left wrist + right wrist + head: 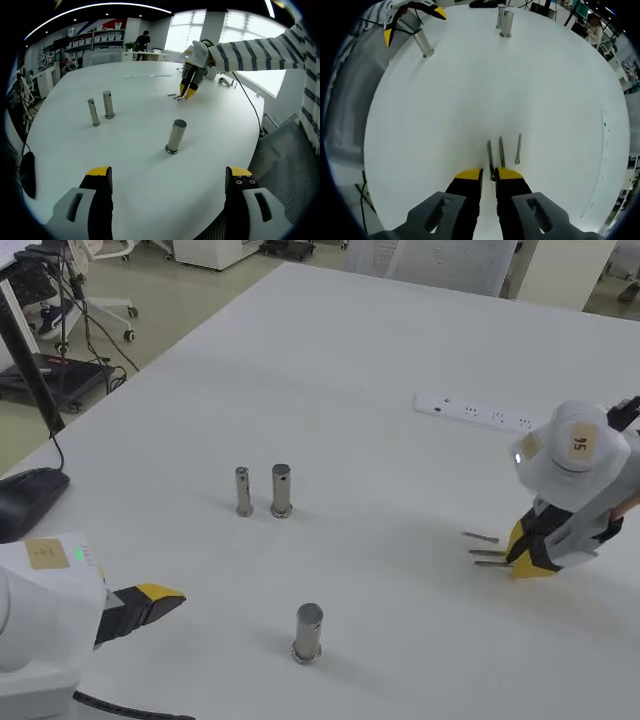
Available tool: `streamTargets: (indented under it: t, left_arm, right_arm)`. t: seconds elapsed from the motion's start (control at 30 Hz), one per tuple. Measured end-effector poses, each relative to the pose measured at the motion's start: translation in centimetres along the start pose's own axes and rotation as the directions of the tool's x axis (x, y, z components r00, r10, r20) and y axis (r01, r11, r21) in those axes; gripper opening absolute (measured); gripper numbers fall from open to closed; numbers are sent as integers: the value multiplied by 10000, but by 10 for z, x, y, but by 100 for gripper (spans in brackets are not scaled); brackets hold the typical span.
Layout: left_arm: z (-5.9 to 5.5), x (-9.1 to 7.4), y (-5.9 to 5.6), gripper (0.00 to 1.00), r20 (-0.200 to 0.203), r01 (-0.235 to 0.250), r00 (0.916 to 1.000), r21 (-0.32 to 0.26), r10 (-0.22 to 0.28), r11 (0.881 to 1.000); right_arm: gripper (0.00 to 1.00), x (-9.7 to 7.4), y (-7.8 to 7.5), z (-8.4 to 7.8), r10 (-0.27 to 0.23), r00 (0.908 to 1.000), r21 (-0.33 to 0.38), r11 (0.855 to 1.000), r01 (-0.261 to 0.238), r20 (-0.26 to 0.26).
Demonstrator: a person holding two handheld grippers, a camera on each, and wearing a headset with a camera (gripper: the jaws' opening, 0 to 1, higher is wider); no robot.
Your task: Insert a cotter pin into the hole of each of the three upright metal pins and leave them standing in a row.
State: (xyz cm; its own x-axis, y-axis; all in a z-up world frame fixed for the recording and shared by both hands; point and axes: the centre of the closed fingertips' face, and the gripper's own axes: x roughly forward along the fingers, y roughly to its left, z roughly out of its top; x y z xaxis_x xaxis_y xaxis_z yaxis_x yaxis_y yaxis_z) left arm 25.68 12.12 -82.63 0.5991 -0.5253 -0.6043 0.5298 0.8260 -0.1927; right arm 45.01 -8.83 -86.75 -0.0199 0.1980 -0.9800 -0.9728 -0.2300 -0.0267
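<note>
Three upright metal pins stand on the white table: a thin pin [244, 490] and a thicker pin [281, 490] side by side, and a third pin [308, 632] alone nearer me. In the left gripper view the lone pin [175, 136] stands ahead of my open left gripper [168, 172]. Three cotter pins [501, 151] lie parallel on the table. My right gripper [489, 175] has its jaws closed around the end of the leftmost cotter pin [490, 155], which still rests on the table. From the headset the right gripper [520, 555] is low at the right and the left gripper [150, 602] at the bottom left.
A white power strip [480, 412] lies beyond the right gripper. A black mouse [25, 495] and its cable sit at the table's left edge. Chairs and dark equipment stand on the floor past that edge.
</note>
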Motion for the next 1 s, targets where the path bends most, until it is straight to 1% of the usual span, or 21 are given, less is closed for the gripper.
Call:
streamTargets:
  t: [0.13,0.27,0.37,0.4,0.47,0.5,0.7,1.0]
  left_arm:
    - [4,1,0,93,83,1,10000,27,-1,10000]
    - [6,3,-2,93,107,54,9999,97,-55,9999]
    - [5,5,-5,92,76,119,9999,119,-120,9999]
    - [4,5,-6,92,60,129,9999,127,-130,9998]
    - [3,6,-7,92,28,159,9999,137,-159,9998]
    - [3,6,-8,92,23,171,9999,134,-171,9998]
    - [1,6,-9,92,-11,161,9999,100,-161,9998]
    - [5,3,-11,91,119,189,9997,147,-190,9997]
  right_arm:
    - [12,0,-1,-1,-99,9999,30,9999,100,-95]
    - [12,0,-1,-1,-171,9998,87,9998,172,-122]
    - [10,1,-3,-1,-244,9996,453,9987,252,-174]
    - [9,1,-4,-1,-317,9994,597,9977,326,-153]
    - [4,1,-8,-1,-535,9985,645,9964,541,-115]
    - [4,1,-8,-1,-525,9986,782,9955,533,-118]
    - [3,2,-7,0,-605,9978,133,9981,609,-276]
    - [2,1,-7,0,-669,9968,93,9977,674,-433]
